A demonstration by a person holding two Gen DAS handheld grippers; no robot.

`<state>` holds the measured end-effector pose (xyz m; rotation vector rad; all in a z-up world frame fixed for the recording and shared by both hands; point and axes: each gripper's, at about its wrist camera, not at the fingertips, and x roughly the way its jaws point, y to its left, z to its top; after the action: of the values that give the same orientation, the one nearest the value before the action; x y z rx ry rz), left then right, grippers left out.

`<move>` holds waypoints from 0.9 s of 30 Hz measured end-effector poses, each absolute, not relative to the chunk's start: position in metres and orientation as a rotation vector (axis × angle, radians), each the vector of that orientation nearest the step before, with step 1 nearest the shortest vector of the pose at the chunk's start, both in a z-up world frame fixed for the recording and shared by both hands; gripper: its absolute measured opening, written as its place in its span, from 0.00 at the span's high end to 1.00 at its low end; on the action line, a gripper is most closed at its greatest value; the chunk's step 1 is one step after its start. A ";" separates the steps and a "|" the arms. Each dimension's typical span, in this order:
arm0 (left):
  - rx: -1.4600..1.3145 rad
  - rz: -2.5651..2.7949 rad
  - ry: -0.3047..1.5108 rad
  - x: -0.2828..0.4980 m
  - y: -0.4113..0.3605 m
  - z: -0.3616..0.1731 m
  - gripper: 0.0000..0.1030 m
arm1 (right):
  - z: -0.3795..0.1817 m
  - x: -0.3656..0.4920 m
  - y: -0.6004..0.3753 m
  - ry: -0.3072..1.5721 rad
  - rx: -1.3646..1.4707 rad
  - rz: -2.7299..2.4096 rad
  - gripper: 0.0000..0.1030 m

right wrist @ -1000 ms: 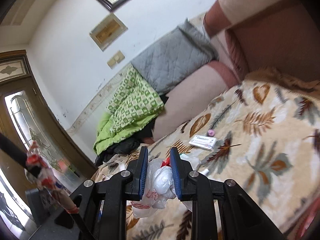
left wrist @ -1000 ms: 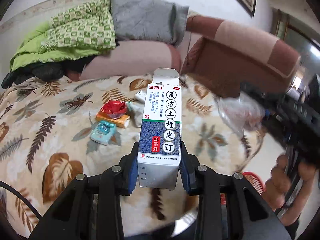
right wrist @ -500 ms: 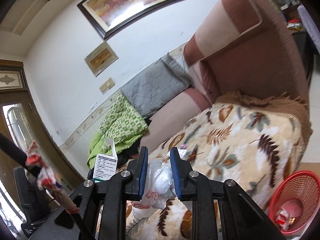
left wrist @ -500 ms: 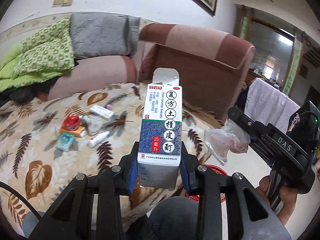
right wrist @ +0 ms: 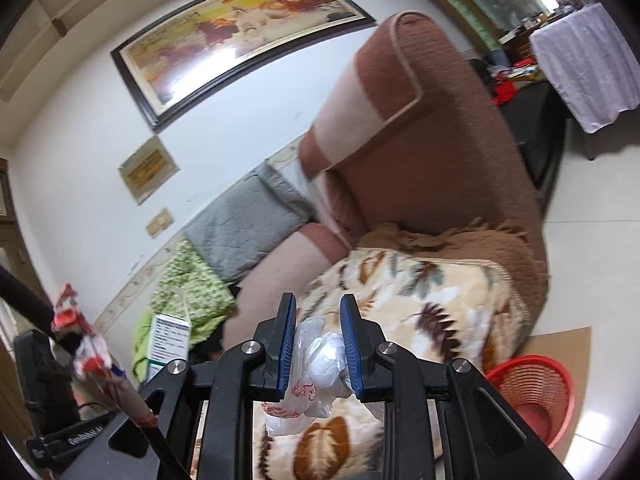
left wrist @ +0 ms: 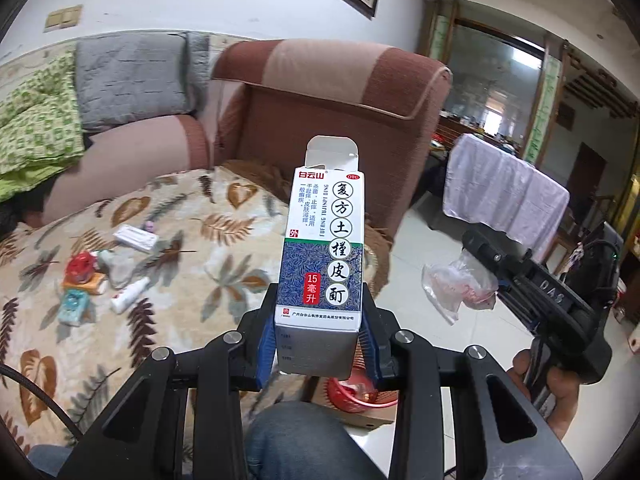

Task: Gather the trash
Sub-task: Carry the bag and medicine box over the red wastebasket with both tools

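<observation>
My left gripper (left wrist: 318,340) is shut on a tall white and blue medicine box (left wrist: 326,256), held upright with its top flap open. My right gripper (right wrist: 318,334) is shut on a crumpled clear plastic bag (right wrist: 320,364) with red print. That same bag (left wrist: 460,286) hangs from the right gripper at the right of the left wrist view. A red mesh trash basket (right wrist: 534,392) stands on the floor by the sofa, and its rim (left wrist: 352,394) peeks out under the box. The medicine box (right wrist: 168,338) also shows at the lower left of the right wrist view.
Several small items lie on the leaf-patterned blanket (left wrist: 192,264): a white packet (left wrist: 134,236), a white tube (left wrist: 130,290), a red wrapper (left wrist: 82,266), a teal pack (left wrist: 74,306). A brown sofa armrest (left wrist: 340,96) rises behind. A person's knee (left wrist: 298,440) is below; cardboard (right wrist: 568,340) lies under the basket.
Both grippers have swung right, away from the blanket toward the sofa's end and the floor. The red basket has come closer in both views. Both holds are unchanged.
</observation>
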<state>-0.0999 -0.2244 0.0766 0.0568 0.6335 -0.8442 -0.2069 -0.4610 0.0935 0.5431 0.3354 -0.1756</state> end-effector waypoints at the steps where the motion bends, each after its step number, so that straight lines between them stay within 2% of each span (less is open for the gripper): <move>1: 0.060 -0.852 0.635 -0.101 -0.229 0.076 0.67 | 0.093 -0.209 -0.464 0.346 0.536 -0.202 0.76; 27: 0.157 -1.039 0.834 -0.103 -0.329 0.007 0.67 | 0.042 -0.234 -0.534 0.459 0.617 -0.473 0.76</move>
<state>-0.1026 -0.3292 0.0067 0.1573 0.8340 -1.0387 -0.2336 -0.5345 0.0416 0.6168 0.4593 -0.4730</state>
